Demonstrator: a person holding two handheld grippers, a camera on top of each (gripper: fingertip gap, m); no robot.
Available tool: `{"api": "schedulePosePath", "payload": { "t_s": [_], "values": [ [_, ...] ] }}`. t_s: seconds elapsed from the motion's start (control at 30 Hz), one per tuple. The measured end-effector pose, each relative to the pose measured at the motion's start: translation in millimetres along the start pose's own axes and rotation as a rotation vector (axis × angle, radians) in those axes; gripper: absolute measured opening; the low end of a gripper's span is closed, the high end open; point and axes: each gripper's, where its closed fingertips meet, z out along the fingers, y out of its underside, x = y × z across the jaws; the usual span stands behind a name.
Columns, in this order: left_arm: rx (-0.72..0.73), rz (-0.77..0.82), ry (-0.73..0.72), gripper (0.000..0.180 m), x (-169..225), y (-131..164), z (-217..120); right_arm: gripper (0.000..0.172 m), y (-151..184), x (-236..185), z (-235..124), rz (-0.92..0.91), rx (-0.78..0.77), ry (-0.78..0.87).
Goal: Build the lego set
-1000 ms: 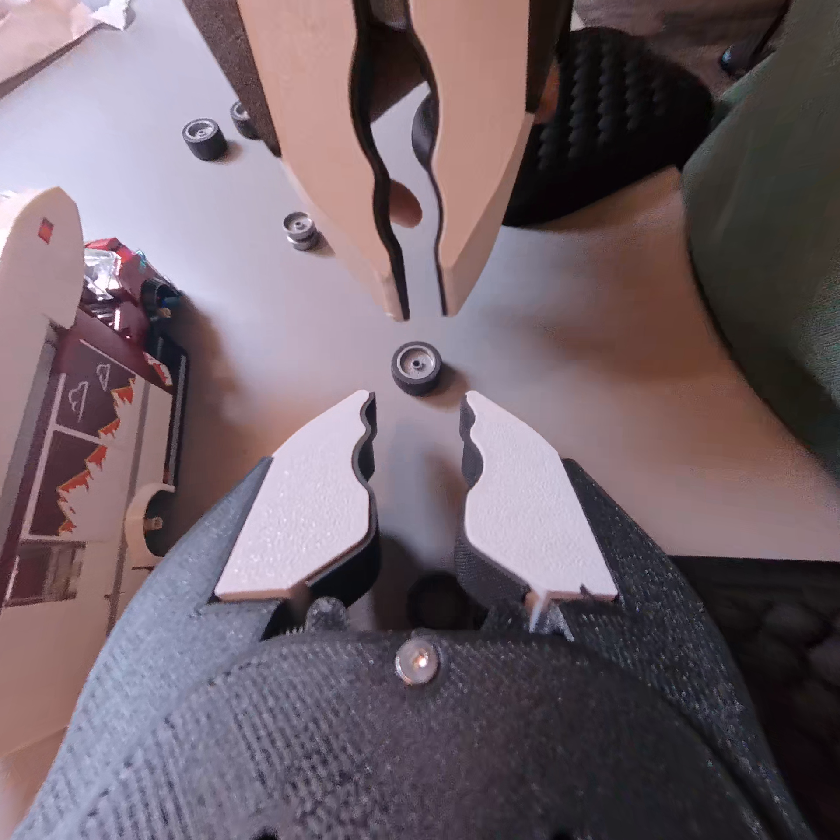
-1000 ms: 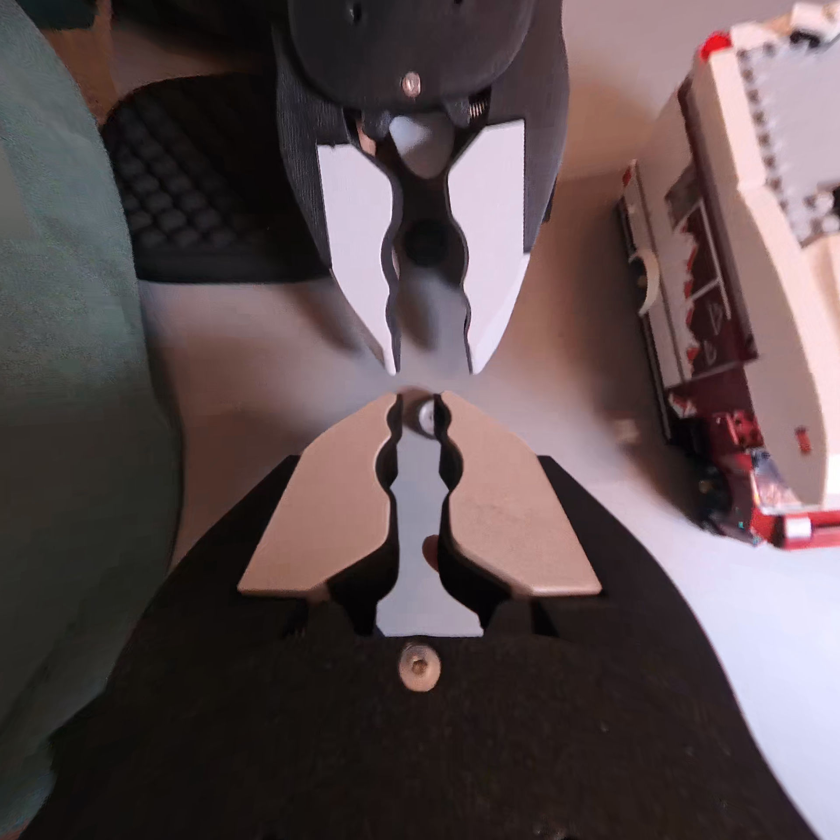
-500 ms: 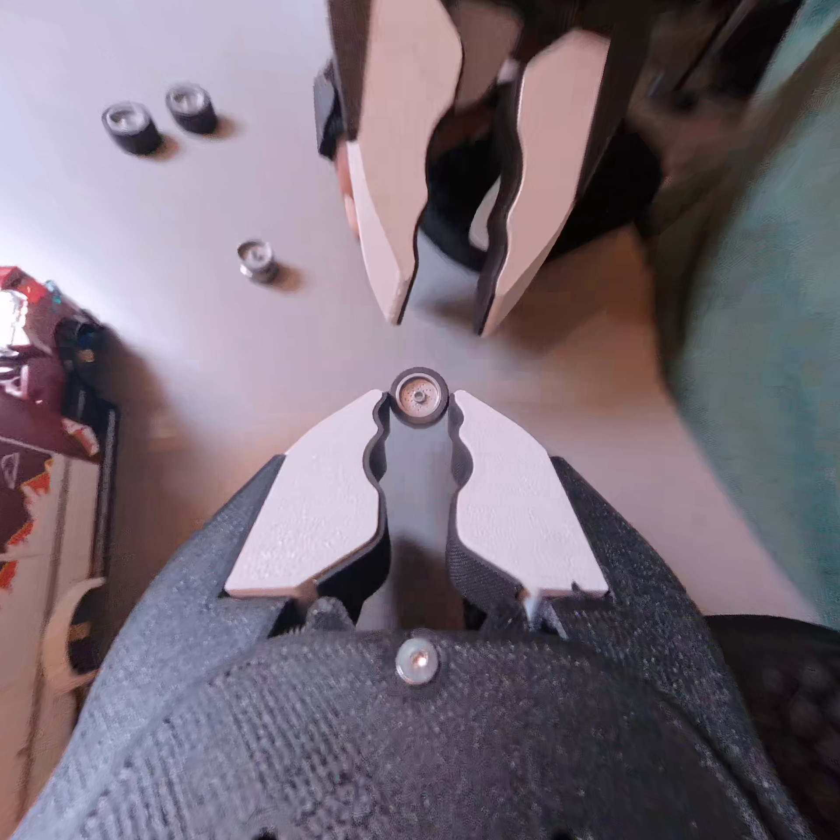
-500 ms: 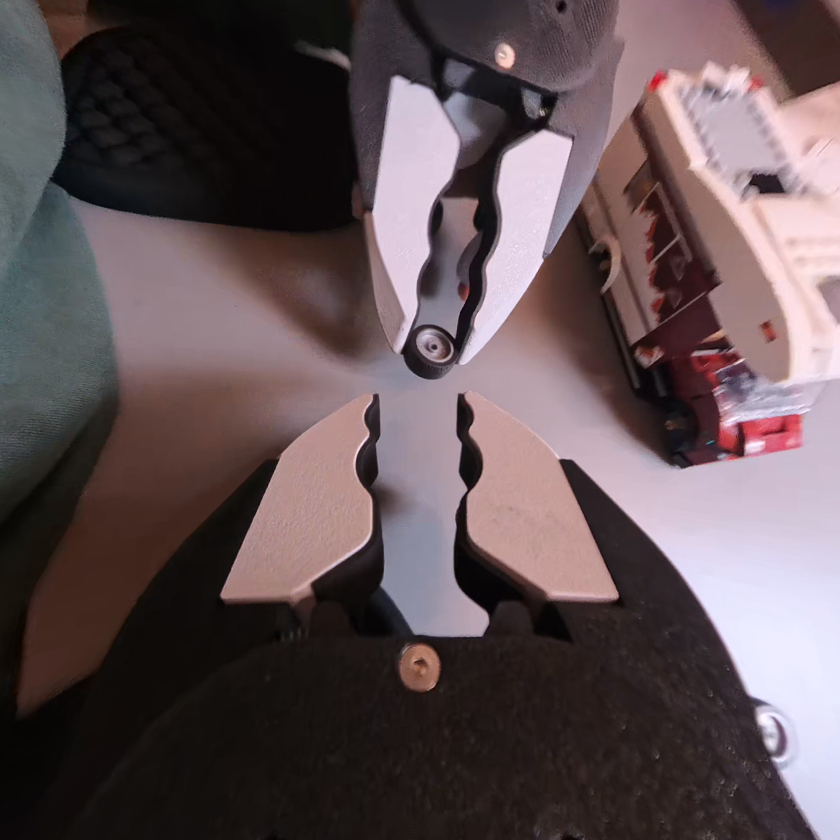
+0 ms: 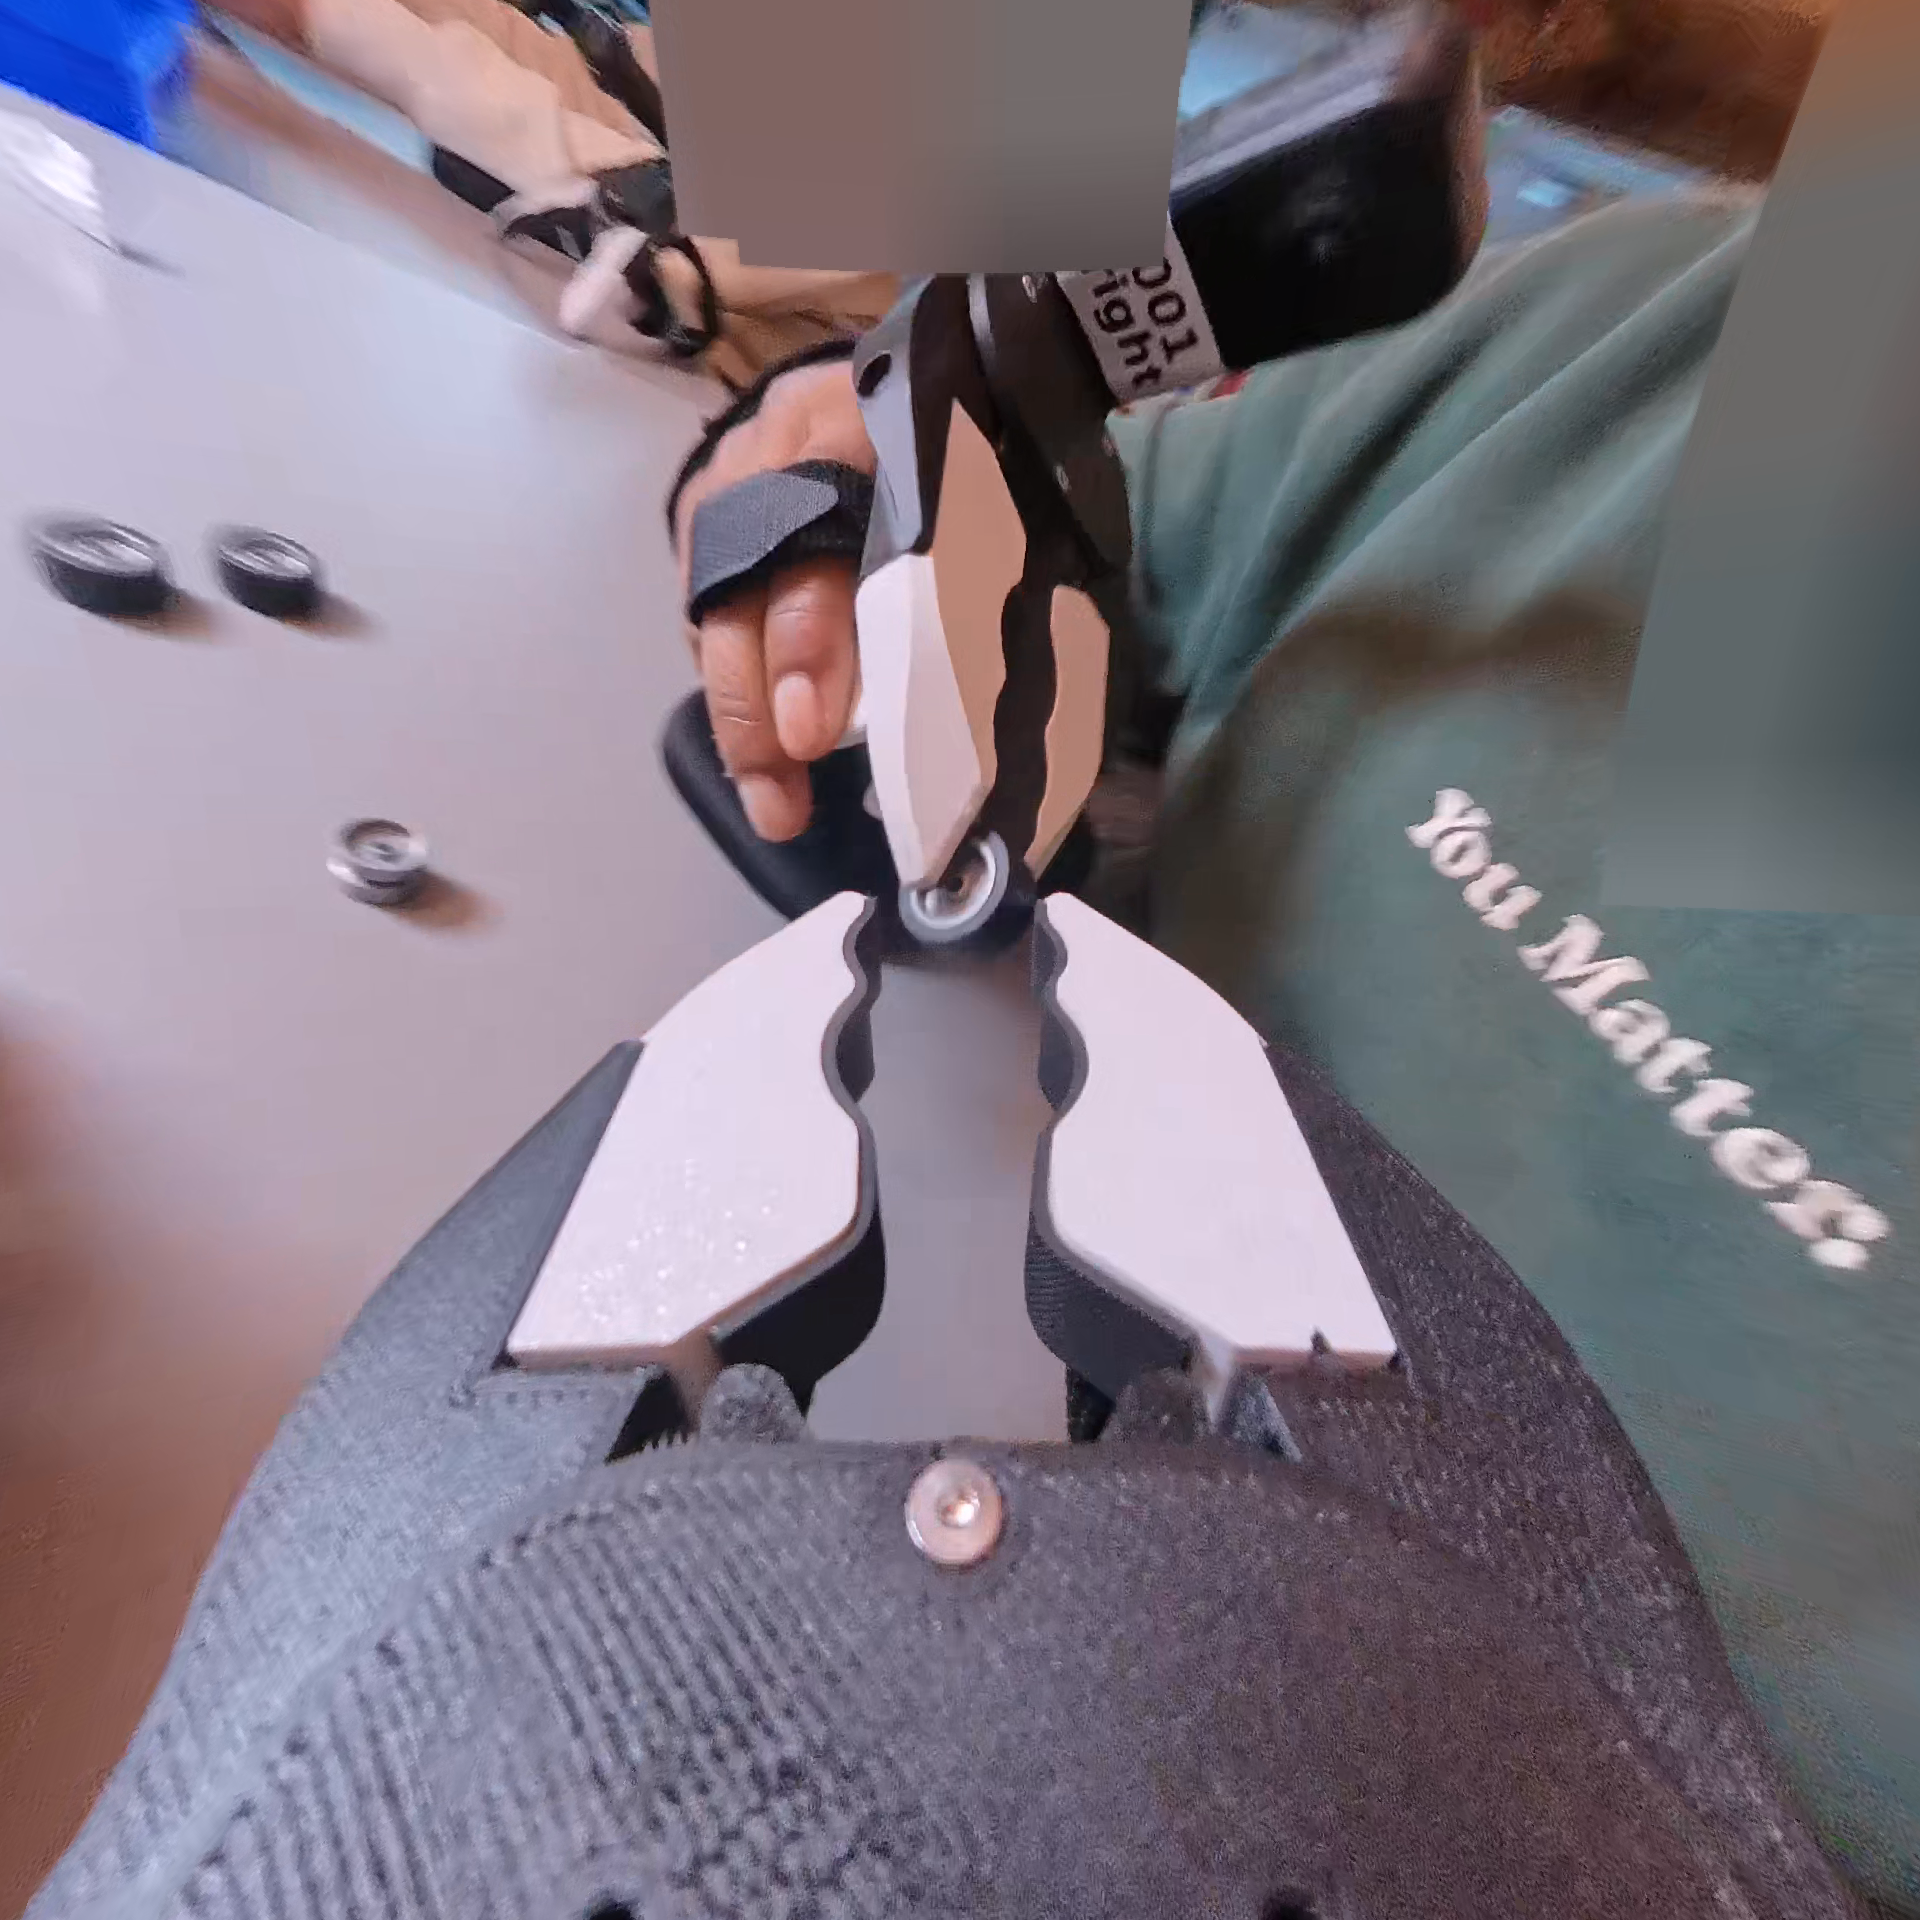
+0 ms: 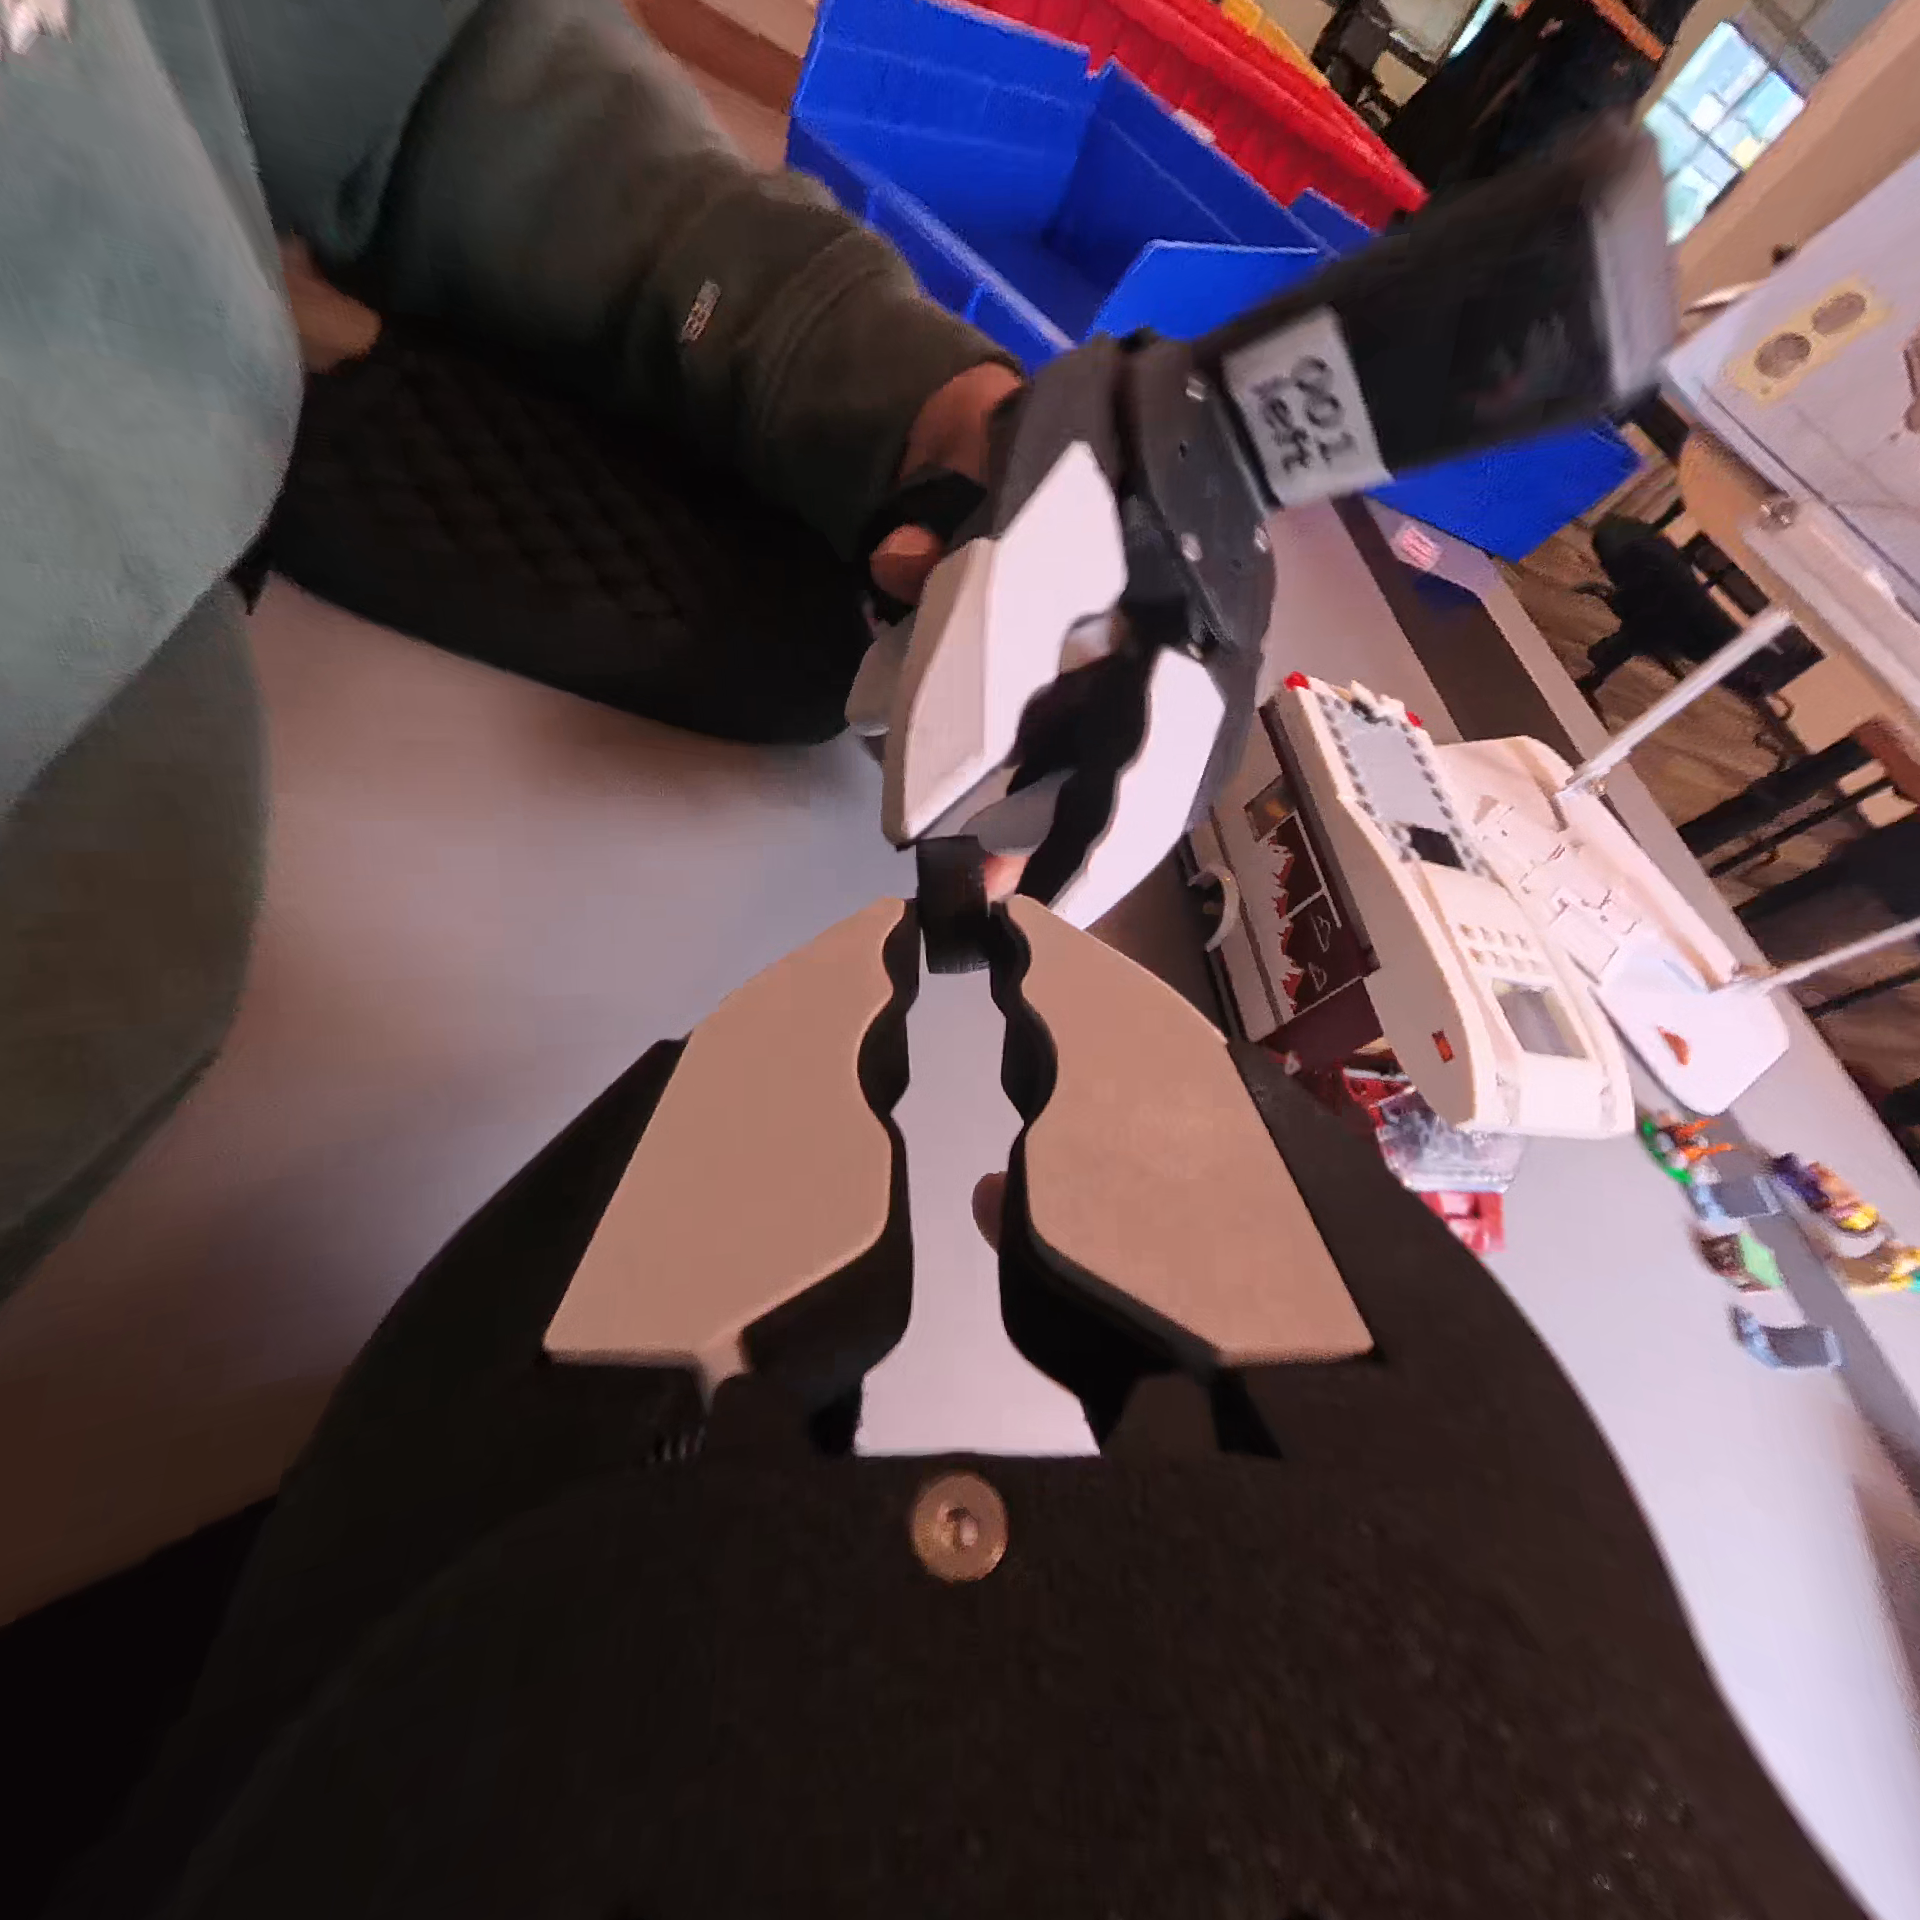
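Both grippers meet tip to tip above the desk [image 5: 312,436] on one small black toy wheel [image 5: 961,906] with a grey hub. Right gripper [image 6: 958,912] is nearly closed, pads pinching the wheel's [image 6: 956,920] flat faces. Left gripper [image 5: 951,914] is partly open around the tyre; pad contact unclear. Three loose wheels [image 5: 376,860] lie well left of the left gripper; a brick-built van [image 6: 1403,914] sits right of the right gripper.

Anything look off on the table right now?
Yes: the brick-built van lies tipped on its side, and three loose wheels sit scattered on the grey table.
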Motion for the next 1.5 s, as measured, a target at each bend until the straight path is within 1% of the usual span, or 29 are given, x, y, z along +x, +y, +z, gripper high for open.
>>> {"api": "schedulePosePath", "payload": {
  "t_s": [0.07,0.13,0.2,0.33,0.4,0.57,0.63,0.7,0.73,0.8,0.87,0.93,1.0,1.07,1.17,1.27,1.37,1.5],
  "values": [
    [-0.029,0.124,-0.117,0.026,-4,0,-2,0.012,-2,4,-5,0.076,0.037,0.01],
    [-0.054,0.226,-0.2,0.023,-2,-1,1,0.012,-3,3,-8,0.125,0.062,0.012],
    [-0.053,0.295,-0.243,0.019,1,-5,6,0.012,-4,1,-9,0.155,0.08,0.008],
    [-0.09,0.364,-0.283,0.013,0,-1,11,0.012,1,-5,-10,0.196,0.086,-0.006],
    [-0.101,0.384,-0.28,0.012,0,2,13,0.013,3,-7,-11,0.206,0.089,-0.012],
    [-0.083,0.359,-0.254,0.012,0,3,15,0.013,5,-8,-14,0.212,0.084,-0.035],
    [-0.074,0.365,-0.264,0.012,-1,3,15,0.012,6,-7,-14,0.233,0.081,-0.035],
    [-0.05,0.379,-0.308,0.012,-7,0,12,0.011,8,-1,-15,0.216,0.076,0.007],
    [-0.042,0.395,-0.354,0.017,-13,-1,9,0.011,12,2,-17,0.197,0.05,0.024],
    [-0.028,0.394,-0.421,0.026,-21,-3,-5,0.011,37,18,-25,0.155,-0.087,0.12],
    [0.012,0.364,-0.483,0.026,-27,-8,-26,0.011,84,43,-42,0.061,-0.323,0.251],
    [0.041,0.372,-0.575,0.025,-33,-9,-50,0.011,130,67,-64,-0.043,-0.565,0.359],
    [0.051,0.393,-0.678,0.022,-40,-9,-74,0.011,158,82,-79,-0.136,-0.733,0.396],
    [0.042,0.405,-0.769,0.02,-47,-6,-96,0.011,171,88,-83,-0.232,-0.843,0.373],
    [0.009,0.415,-0.873,0.019,-54,0,-122,0.011,174,91,-81,-0.353,-0.911,0.321],
    [-0.072,0.407,-0.909,0.02,-59,15,-137,0.011,175,89,-81,-0.359,-0.953,0.277],
    [-0.162,0.394,-0.87,0.022,-59,31,-138,0.012,173,83,-82,-0.298,-0.95,0.234],
    [-0.233,0.329,-0.758,0.025,-53,49,-128,0.021,167,75,-81,-0.172,-0.886,0.196]
  ]
}}
